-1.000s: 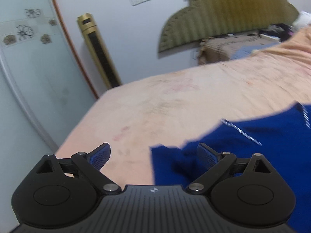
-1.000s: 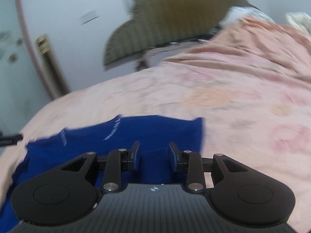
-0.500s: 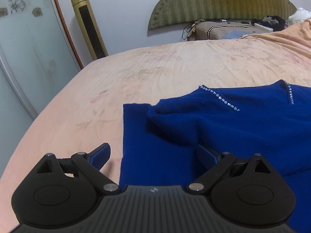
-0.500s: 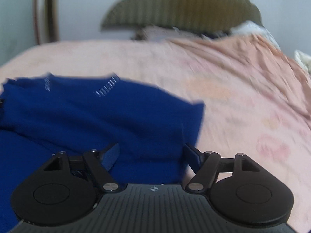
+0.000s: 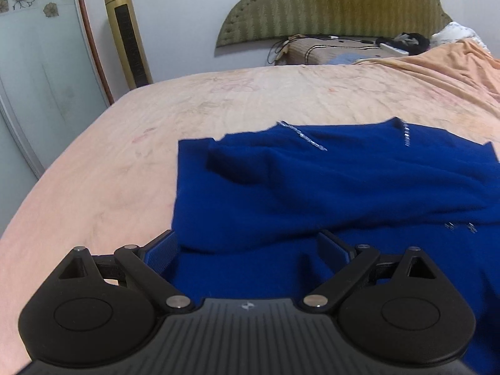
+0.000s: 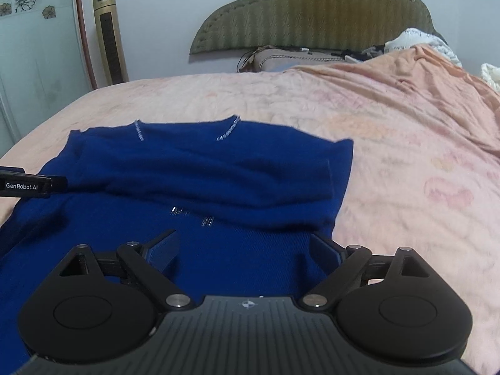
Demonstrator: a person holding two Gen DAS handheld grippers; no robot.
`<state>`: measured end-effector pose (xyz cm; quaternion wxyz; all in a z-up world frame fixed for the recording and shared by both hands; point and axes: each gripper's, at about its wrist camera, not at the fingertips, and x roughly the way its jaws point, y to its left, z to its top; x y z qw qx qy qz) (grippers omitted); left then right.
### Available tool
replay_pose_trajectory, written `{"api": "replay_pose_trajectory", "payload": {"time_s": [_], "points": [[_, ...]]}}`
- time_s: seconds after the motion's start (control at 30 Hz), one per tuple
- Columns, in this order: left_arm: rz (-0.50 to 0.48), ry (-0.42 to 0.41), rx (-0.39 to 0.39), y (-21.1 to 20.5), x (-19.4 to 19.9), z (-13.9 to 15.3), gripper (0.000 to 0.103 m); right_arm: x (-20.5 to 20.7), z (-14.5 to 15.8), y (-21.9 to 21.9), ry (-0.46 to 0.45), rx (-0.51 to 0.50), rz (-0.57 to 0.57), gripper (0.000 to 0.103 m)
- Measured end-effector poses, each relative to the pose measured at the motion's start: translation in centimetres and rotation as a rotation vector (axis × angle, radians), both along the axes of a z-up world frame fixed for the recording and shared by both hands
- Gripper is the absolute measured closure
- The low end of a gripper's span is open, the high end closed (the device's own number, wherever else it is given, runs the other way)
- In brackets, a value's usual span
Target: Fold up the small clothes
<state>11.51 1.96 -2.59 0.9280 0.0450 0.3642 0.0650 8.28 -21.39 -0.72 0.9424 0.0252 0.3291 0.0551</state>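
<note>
A dark blue sweater (image 5: 343, 187) (image 6: 203, 181) with sparkly trim at the neckline lies on the pink bedspread (image 5: 109, 172) (image 6: 406, 156), both sleeves folded across its chest. My left gripper (image 5: 250, 245) stands open above the sweater's lower left part, nothing between its fingers. My right gripper (image 6: 245, 247) hovers above the lower right part, its jaws still opening and wide apart, with nothing between them. The tip of the left gripper (image 6: 31, 184) shows at the left edge of the right wrist view, over the sweater's left side.
A gold tower fan (image 5: 128, 31) stands by the wall left of the green headboard (image 5: 337, 3). A rumpled orange blanket (image 6: 422, 75) and clutter lie at the head of the bed. A glass door (image 5: 28, 78) is on the left.
Both grippers drew back toward the sweater's lower edge, so more of it shows. The right gripper's jaws went from narrow to wide apart. The left stayed open.
</note>
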Motion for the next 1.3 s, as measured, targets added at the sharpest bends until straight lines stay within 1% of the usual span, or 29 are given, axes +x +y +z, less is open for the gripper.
{"api": "replay_pose_trajectory", "payload": {"time_s": [0.13,0.3,0.5,0.8,0.9,1.0,1.13,1.2,1.3], "points": [[-0.01,0.009,-0.02,-0.6,-1.5,-0.1,0.007,-1.2,0.0,0.1,0.002,0.014,-0.003,0.01],[-0.022,0.025,-0.035,-1.1,-2.8,-0.5,0.007,-2.1,0.0,0.5,0.006,0.015,0.016,0.006],[-0.007,0.053,-0.053,-0.8,-4.0,-1.2,0.007,-3.2,0.0,1.1,0.014,0.013,0.03,0.005],[0.012,0.061,-0.063,-0.4,-6.1,-1.6,0.007,-4.9,0.0,1.6,0.019,0.021,0.058,0.005],[0.011,0.047,-0.046,-0.1,-6.9,-1.4,0.007,-5.6,0.2,1.4,0.007,0.001,0.055,0.005],[0.011,0.026,-0.026,1.2,-8.0,-1.2,0.007,-6.1,0.0,0.6,0.01,-0.033,0.027,0.005],[0.025,0.04,-0.029,4.0,-9.1,-1.5,0.007,-7.1,-0.9,-2.0,0.049,-0.037,-0.032,0.005],[0.05,0.05,-0.051,5.7,-9.7,-1.8,0.007,-7.9,-1.4,-3.4,0.07,-0.021,-0.069,0.004],[0.058,0.074,-0.11,7.9,-10.6,-2.2,0.006,-9.0,-1.8,-4.7,0.092,0.06,-0.058,0.004]]}}
